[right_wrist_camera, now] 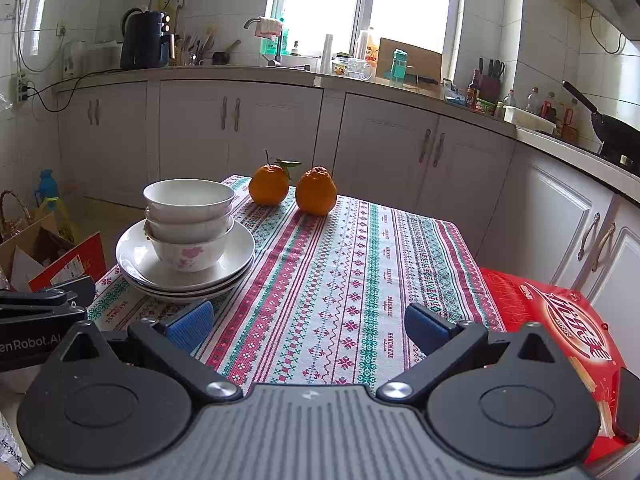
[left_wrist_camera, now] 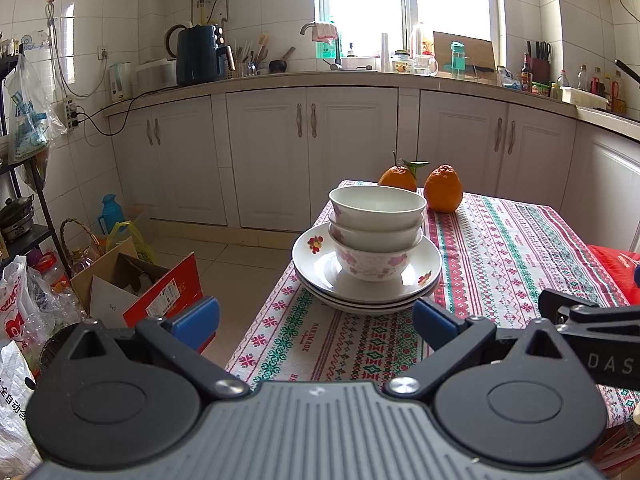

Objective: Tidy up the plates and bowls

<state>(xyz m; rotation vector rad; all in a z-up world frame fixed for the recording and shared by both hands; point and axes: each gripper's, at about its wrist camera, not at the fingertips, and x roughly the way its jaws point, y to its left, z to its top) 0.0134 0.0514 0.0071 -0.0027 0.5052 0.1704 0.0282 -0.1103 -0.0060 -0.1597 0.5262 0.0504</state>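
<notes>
Three white bowls (left_wrist_camera: 376,232) with pink flowers are nested upright on a stack of white plates (left_wrist_camera: 312,256) near the left edge of the patterned tablecloth (left_wrist_camera: 500,264). My left gripper (left_wrist_camera: 316,322) is open, just short of the plates, with nothing between its blue pads (left_wrist_camera: 434,320). In the right wrist view the same bowls (right_wrist_camera: 188,220) and plates (right_wrist_camera: 236,254) sit ahead to the left. My right gripper (right_wrist_camera: 306,326) is open over the cloth (right_wrist_camera: 360,280), right of the stack, holding nothing. The other gripper's body shows at each view's edge.
Two oranges (right_wrist_camera: 294,190) stand at the table's far edge behind the stack. A red box (right_wrist_camera: 560,320) lies at the table's right side. Cardboard boxes and bags (left_wrist_camera: 132,284) crowd the floor left of the table. White cabinets (left_wrist_camera: 312,152) and a cluttered counter run behind.
</notes>
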